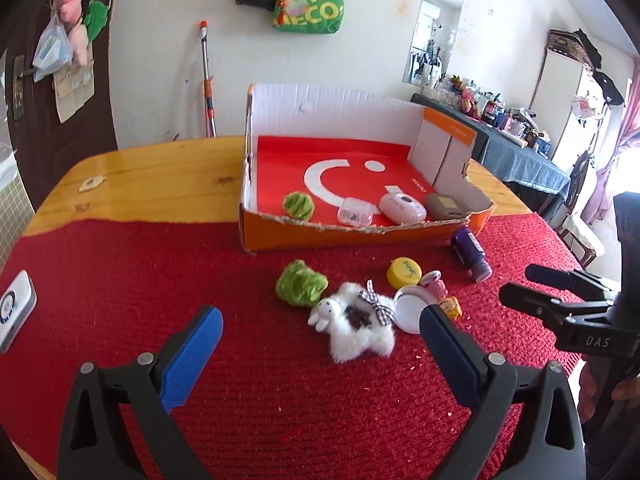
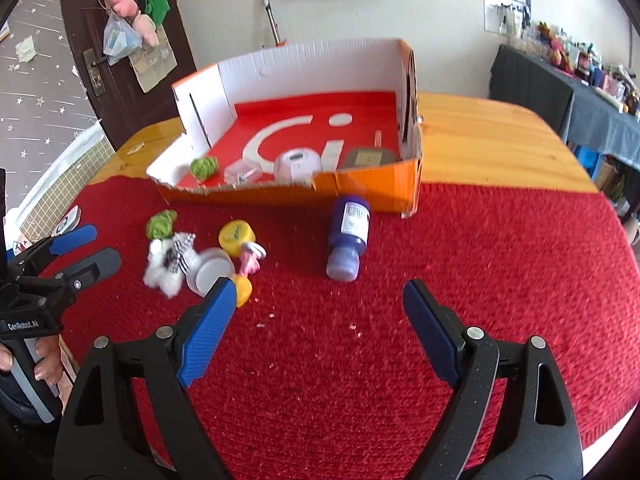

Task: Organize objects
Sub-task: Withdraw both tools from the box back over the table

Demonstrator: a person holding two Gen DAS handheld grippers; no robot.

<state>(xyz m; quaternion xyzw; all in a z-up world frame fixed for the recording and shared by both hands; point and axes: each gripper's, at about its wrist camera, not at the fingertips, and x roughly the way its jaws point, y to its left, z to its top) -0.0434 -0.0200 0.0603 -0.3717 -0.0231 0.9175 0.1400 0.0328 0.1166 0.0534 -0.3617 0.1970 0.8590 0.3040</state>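
Now both tongs are over the red mat, spread wide, with nothing between them. The left tongs (image 1: 320,334) are still opening and point at the fluffy toy (image 1: 356,330), which lies just ahead at 12 o'clock. The right tongs (image 2: 318,312) point at the purple bottle (image 2: 347,240), lying on its side at 12 o'clock.

I think this is the reaching step: each hand is going for one loose thing to put in the box (image 1: 360,236). Next, each pair must come down around its thing and squeeze. The left tongs should catch only the toy, because the white lid (image 1: 412,308) touches it at 3 o'clock.

On the mat I count seven loose things: one fluffy toy, one white lid, one small yellow figure (image 1: 451,307), one pink thing (image 1: 435,285), one green puff (image 1: 300,287), one yellow cap (image 1: 404,271) and one purple bottle.

Farther off, the box sits on the surface, at the mat's far edge. Inside are four things: one green ball (image 1: 298,206), one clear case (image 1: 355,210), one pink case (image 1: 402,208) and one brown case (image 1: 447,206).
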